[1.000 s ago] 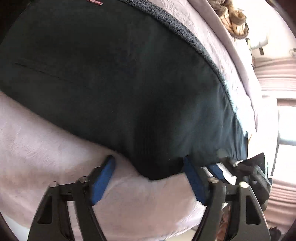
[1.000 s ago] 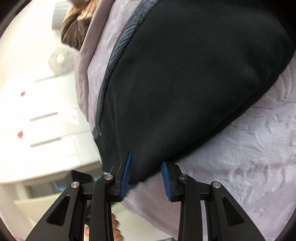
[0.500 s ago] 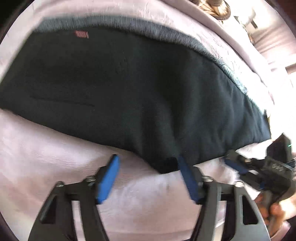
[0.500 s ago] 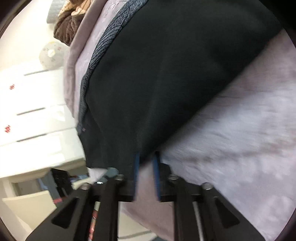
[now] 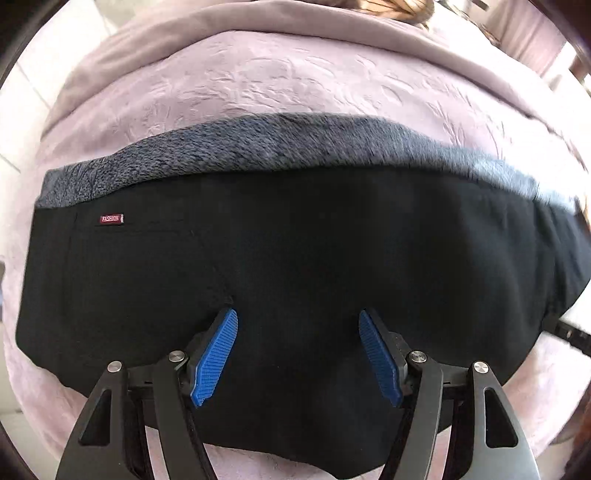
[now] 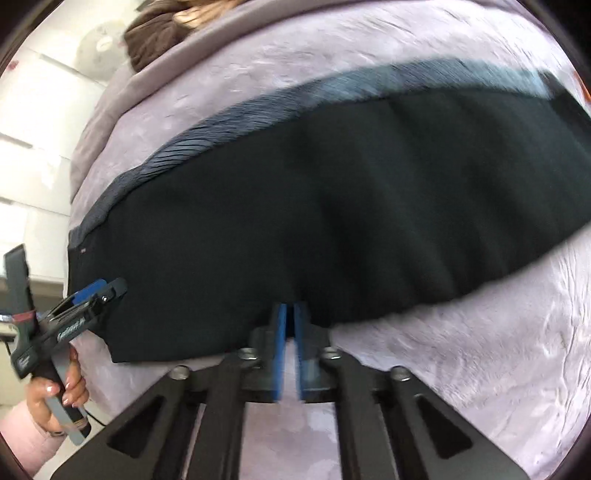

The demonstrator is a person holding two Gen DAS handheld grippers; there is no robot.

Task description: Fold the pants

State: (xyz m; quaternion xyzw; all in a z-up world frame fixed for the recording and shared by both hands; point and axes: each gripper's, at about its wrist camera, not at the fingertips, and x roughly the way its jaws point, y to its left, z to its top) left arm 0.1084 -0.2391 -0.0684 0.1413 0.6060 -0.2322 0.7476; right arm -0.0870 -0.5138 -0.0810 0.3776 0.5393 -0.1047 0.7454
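Observation:
Black pants (image 5: 303, 243) with a grey fleece lining strip (image 5: 258, 151) along the far edge and a small red label (image 5: 112, 219) lie flat on a lilac bedspread (image 5: 280, 77). My left gripper (image 5: 297, 350) is open, its blue pads over the near part of the pants. In the right wrist view the pants (image 6: 332, 192) stretch across the bed. My right gripper (image 6: 290, 321) is shut on their near edge. The left gripper also shows in the right wrist view (image 6: 92, 291), at the left end of the pants, held by a hand.
The bedspread (image 6: 498, 350) covers the bed around the pants. A brown bundle (image 6: 159, 29) lies at the far end. White cabinets (image 6: 33, 122) stand beyond the left side of the bed.
My right gripper has closed on the near edge of the pants. My left gripper has moved up and forward over the pants and stays open. Both views have swung to face across the bed.

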